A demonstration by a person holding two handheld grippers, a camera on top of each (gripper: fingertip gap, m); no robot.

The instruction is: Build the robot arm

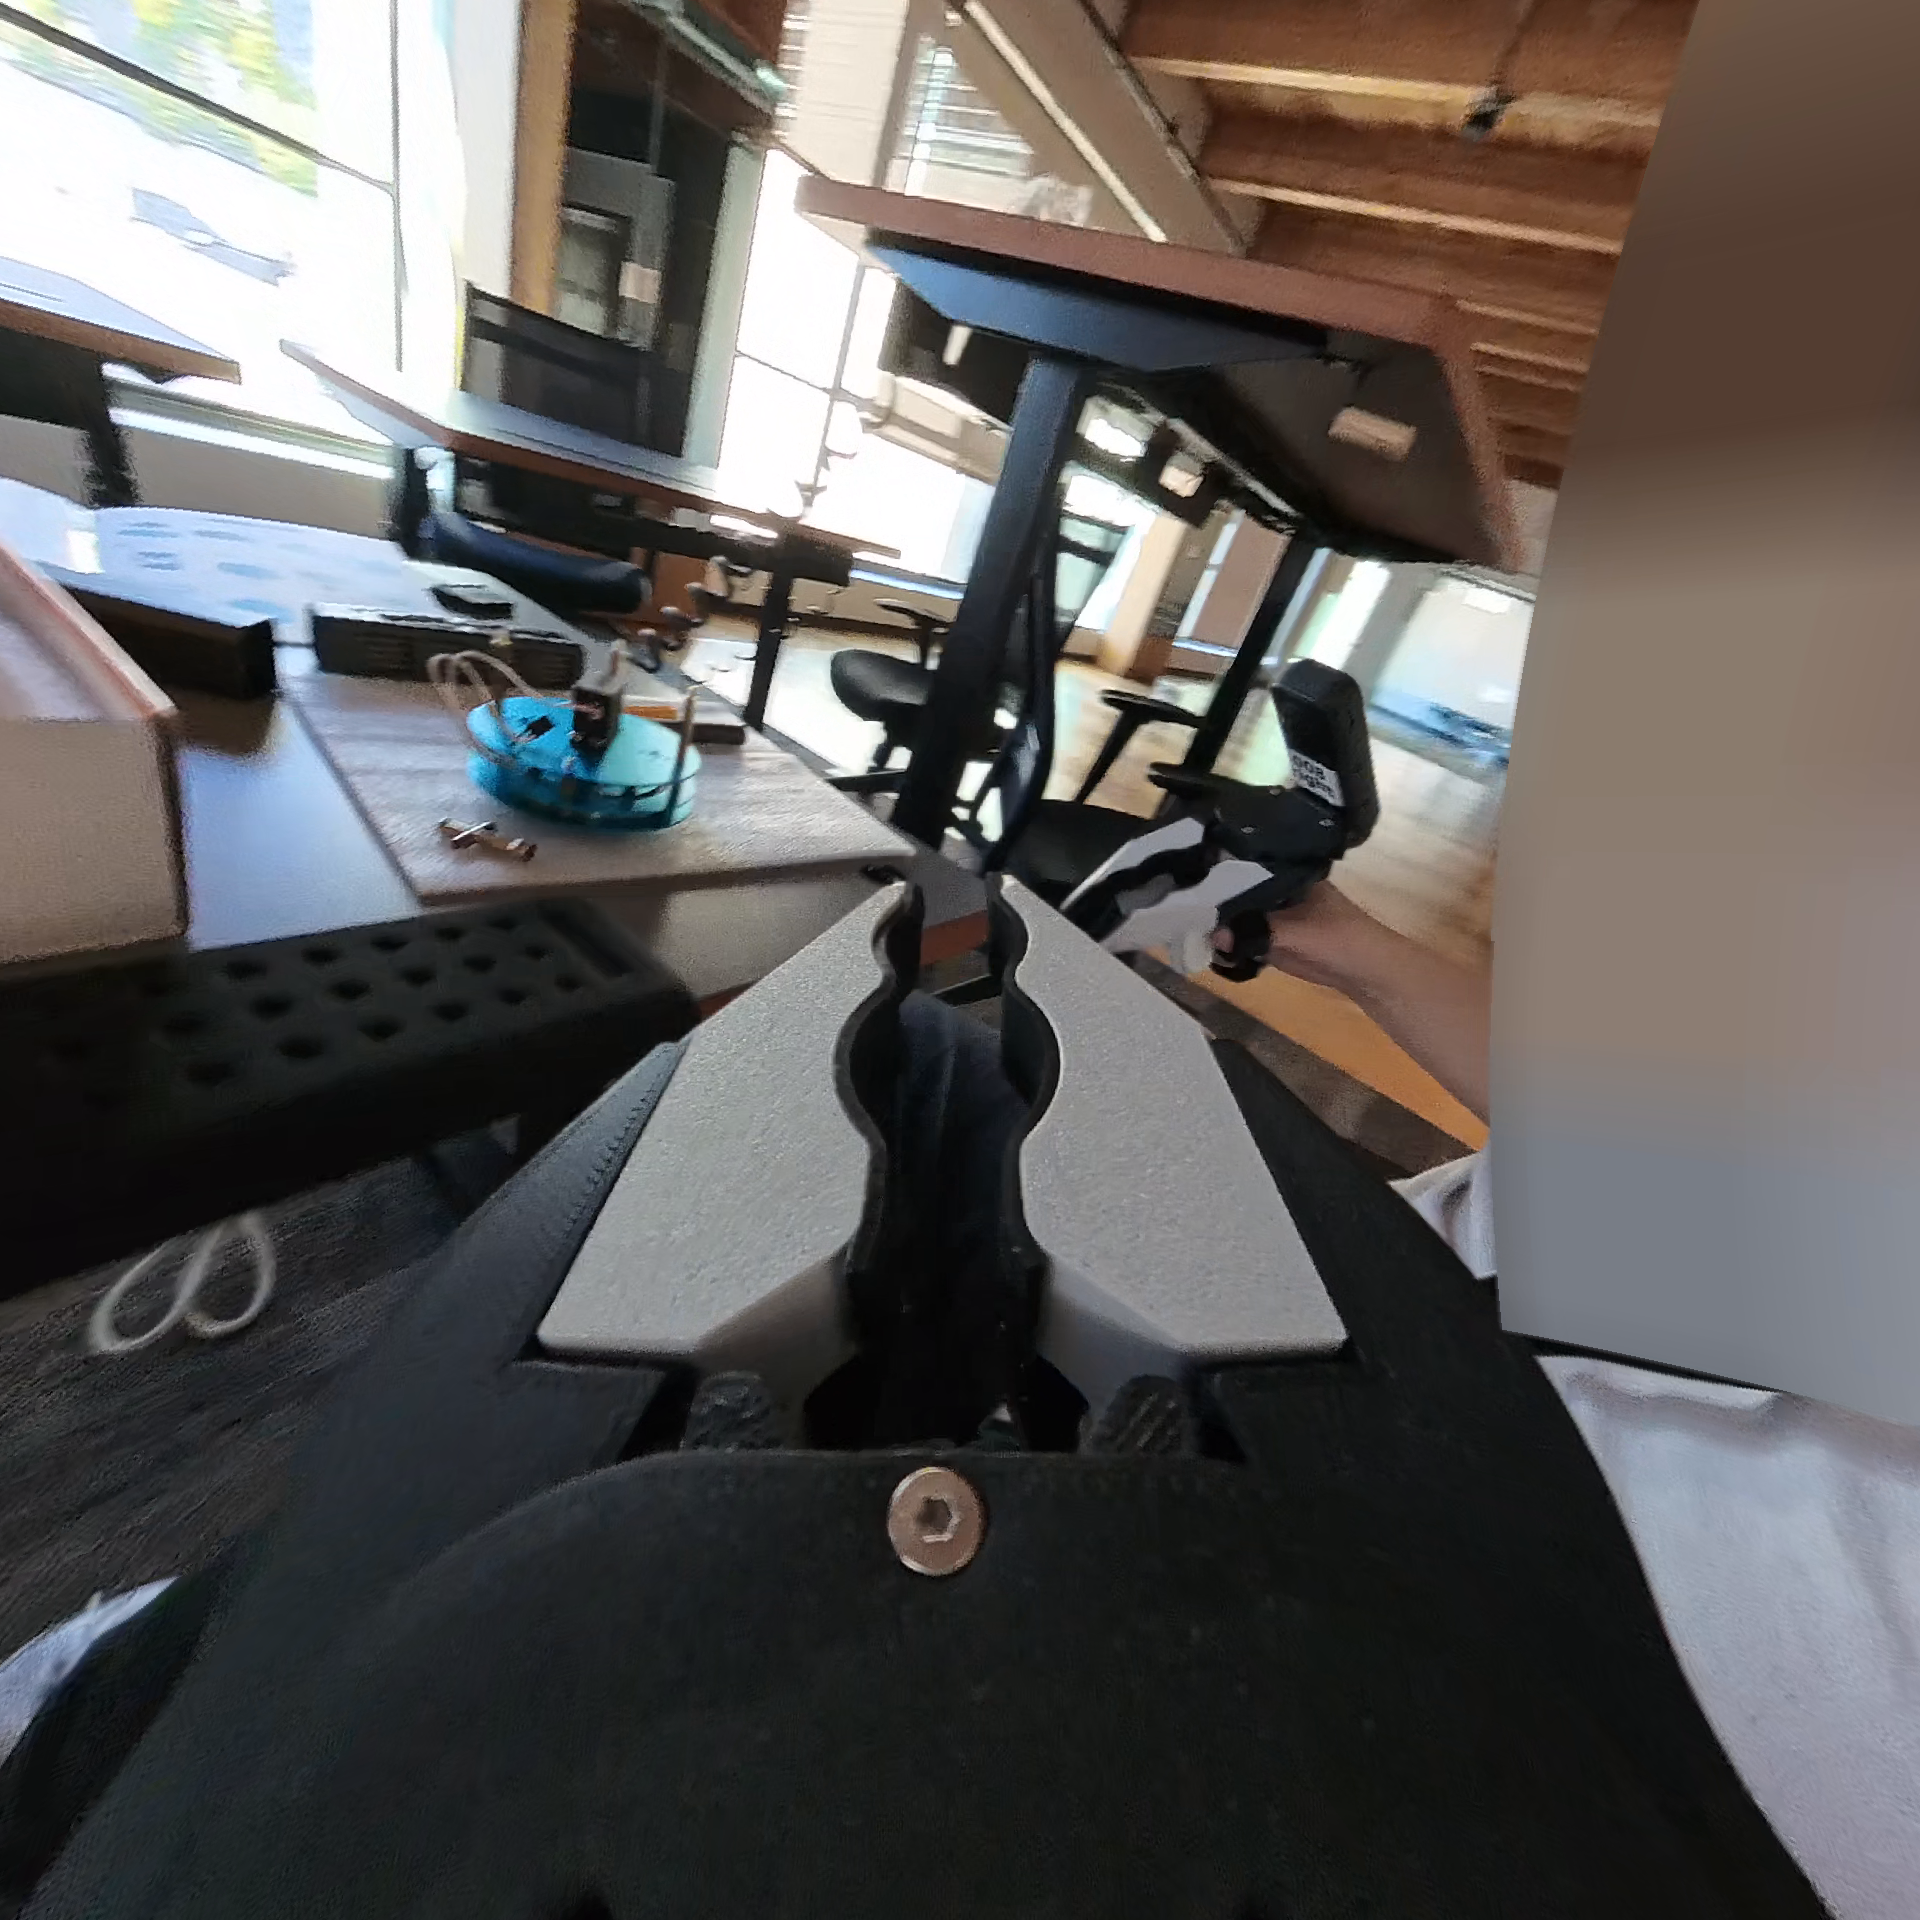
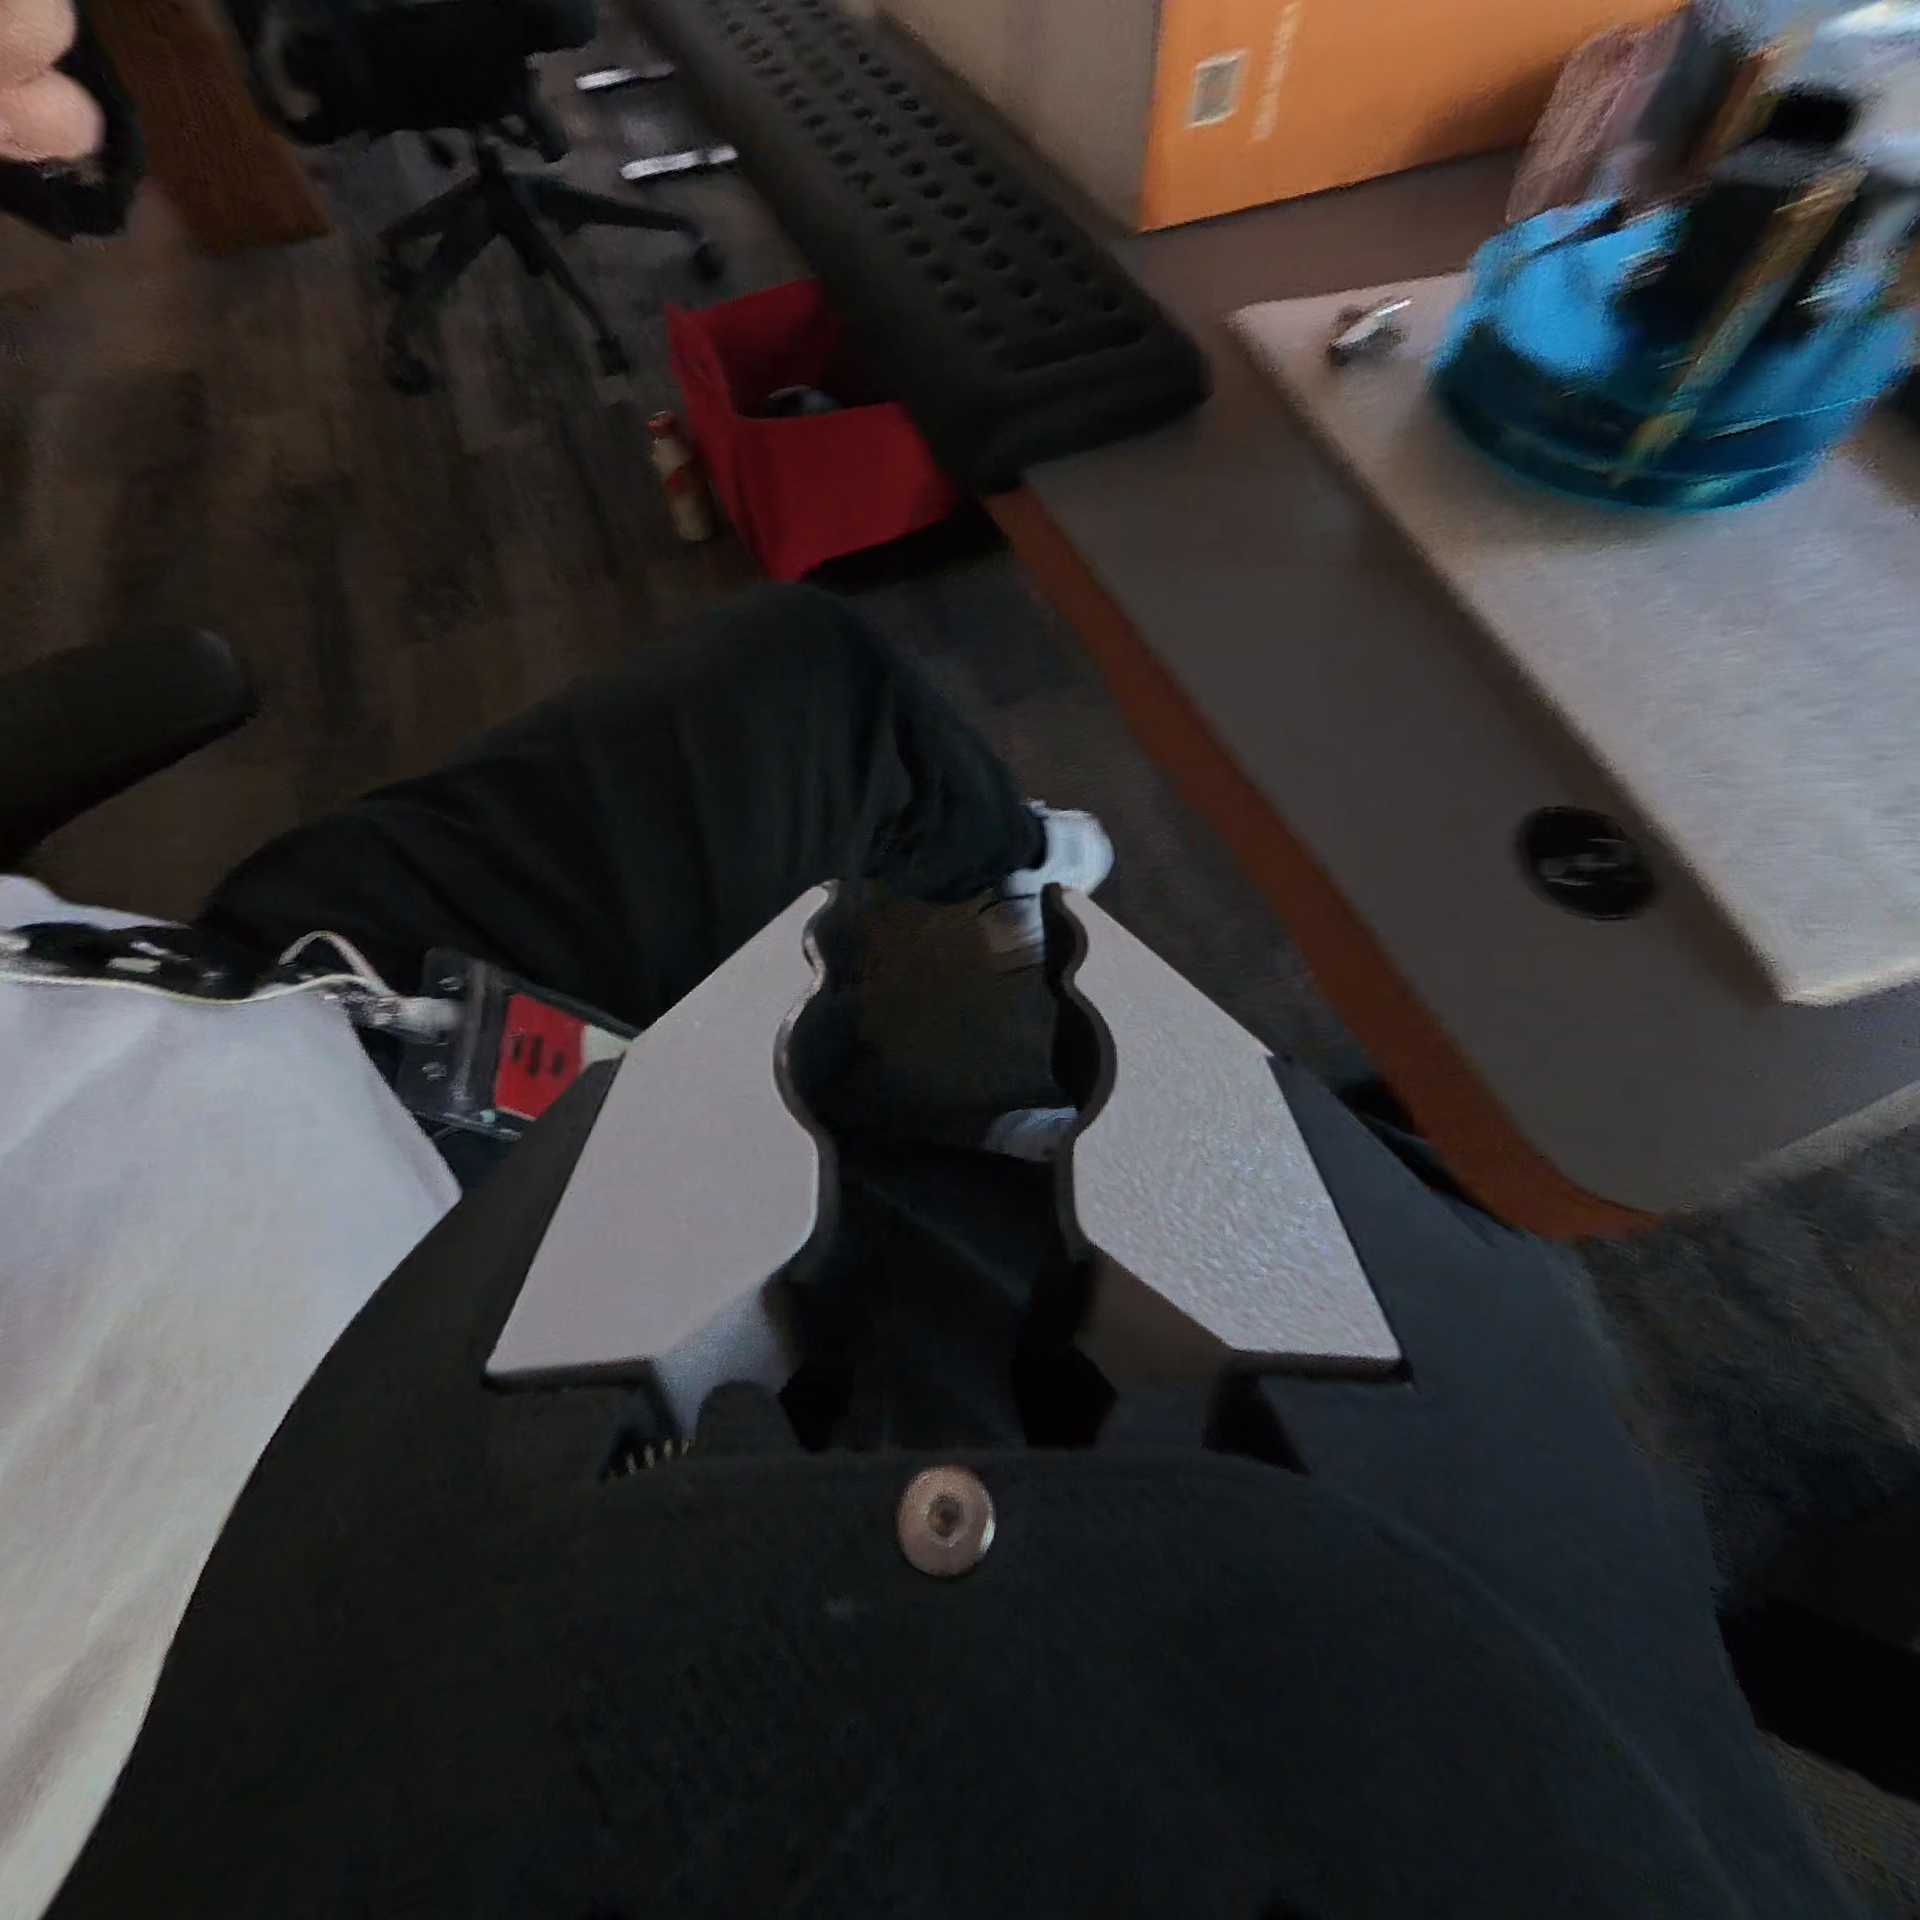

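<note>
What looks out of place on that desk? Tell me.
Little stands out. A small metal part lies loose on the grey mat, apart from the blue round gadget. Both tools, left and right, hang empty off the desk.

A brown table [image 1: 270, 894] with a wood edge holds a pale gray mat [image 1: 644, 831]. On the mat sit a round blue thing [image 1: 577, 769] and, just beside it, a small metal piece [image 1: 486, 840]. A black tray full of holes [image 1: 312, 1018] lies at the table's near edge. An orange box [image 2: 1351, 94] stands farther back.
</note>
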